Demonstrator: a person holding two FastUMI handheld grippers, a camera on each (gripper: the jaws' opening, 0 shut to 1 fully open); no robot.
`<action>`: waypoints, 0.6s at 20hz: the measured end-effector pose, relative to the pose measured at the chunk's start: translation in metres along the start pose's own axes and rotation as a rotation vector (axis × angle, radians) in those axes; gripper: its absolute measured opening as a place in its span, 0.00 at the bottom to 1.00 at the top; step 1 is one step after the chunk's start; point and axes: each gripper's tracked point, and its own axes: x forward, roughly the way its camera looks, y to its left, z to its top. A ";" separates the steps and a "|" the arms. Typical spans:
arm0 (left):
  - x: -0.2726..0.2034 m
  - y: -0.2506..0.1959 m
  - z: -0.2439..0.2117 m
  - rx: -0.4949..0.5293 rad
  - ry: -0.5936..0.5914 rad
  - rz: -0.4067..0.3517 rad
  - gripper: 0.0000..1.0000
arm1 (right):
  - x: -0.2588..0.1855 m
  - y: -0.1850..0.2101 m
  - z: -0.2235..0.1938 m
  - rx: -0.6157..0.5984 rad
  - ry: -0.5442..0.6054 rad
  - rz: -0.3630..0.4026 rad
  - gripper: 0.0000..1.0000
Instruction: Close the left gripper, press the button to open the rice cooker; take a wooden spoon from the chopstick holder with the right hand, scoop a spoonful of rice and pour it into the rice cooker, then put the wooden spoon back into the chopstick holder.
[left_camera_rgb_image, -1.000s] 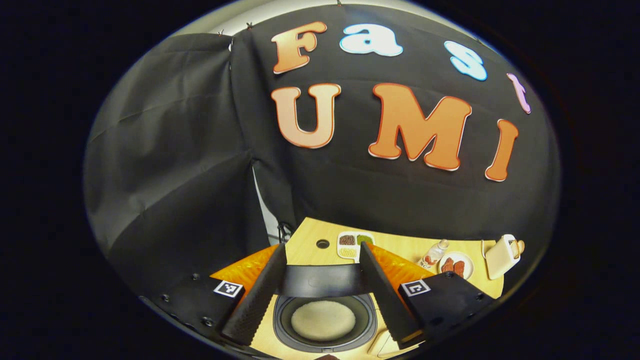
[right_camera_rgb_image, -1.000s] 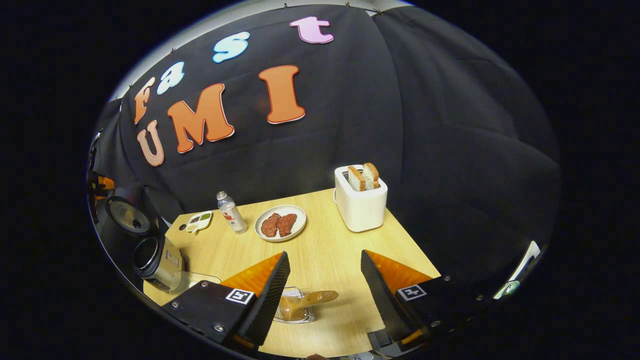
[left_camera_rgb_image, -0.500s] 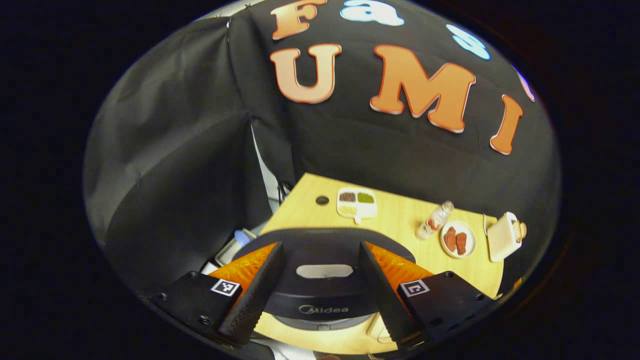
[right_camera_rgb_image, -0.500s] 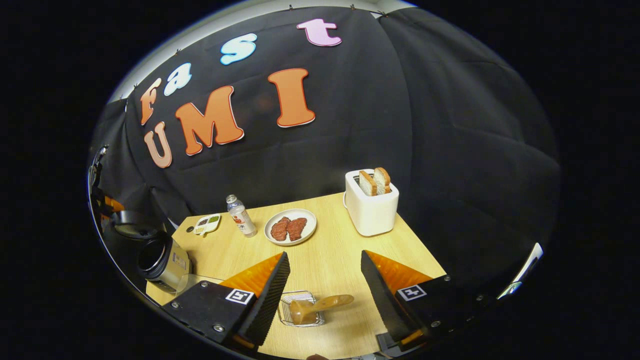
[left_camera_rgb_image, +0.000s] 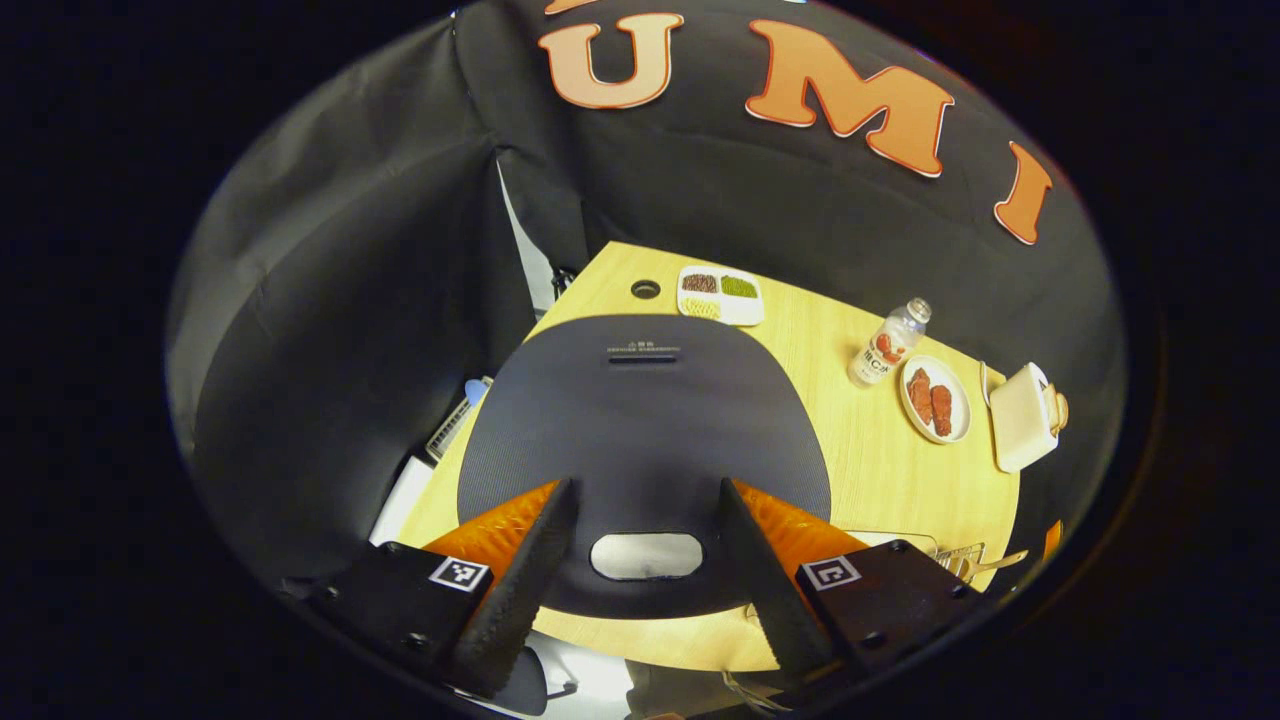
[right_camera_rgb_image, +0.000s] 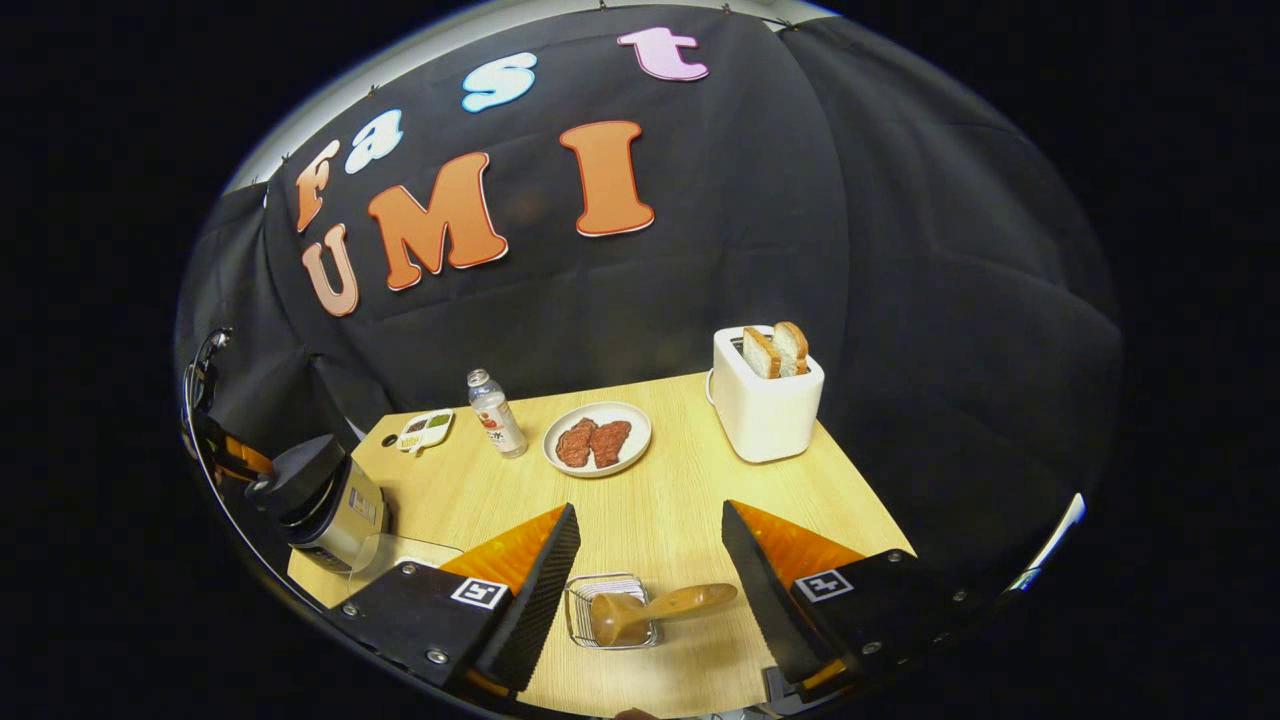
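Hovering my wide left claw (left_camera_rgb_image: 645, 560) over the rice cooker (left_camera_rgb_image: 640, 450) lid, button (left_camera_rgb_image: 646, 556) between my fingers; right claw (right_camera_rgb_image: 650, 580) gapes above the wooden spoon (right_camera_rgb_image: 660, 608) at six o'clock.

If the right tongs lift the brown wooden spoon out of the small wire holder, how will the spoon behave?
The brown wooden spoon looks rigid, so it probably will not bend. It leans sideways in the small wire holder, so the light holder may tip or drag along. Its smooth handle could slip.
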 end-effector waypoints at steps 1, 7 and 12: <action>0.004 0.001 -0.006 -0.001 0.017 0.006 0.95 | 0.001 0.002 0.000 -0.003 0.000 0.005 0.89; 0.009 0.003 -0.026 0.010 0.057 0.014 0.97 | 0.005 0.006 -0.004 -0.022 0.017 0.004 0.89; 0.008 0.003 -0.023 -0.006 0.039 0.027 0.96 | 0.009 0.013 -0.006 -0.029 0.032 0.014 0.89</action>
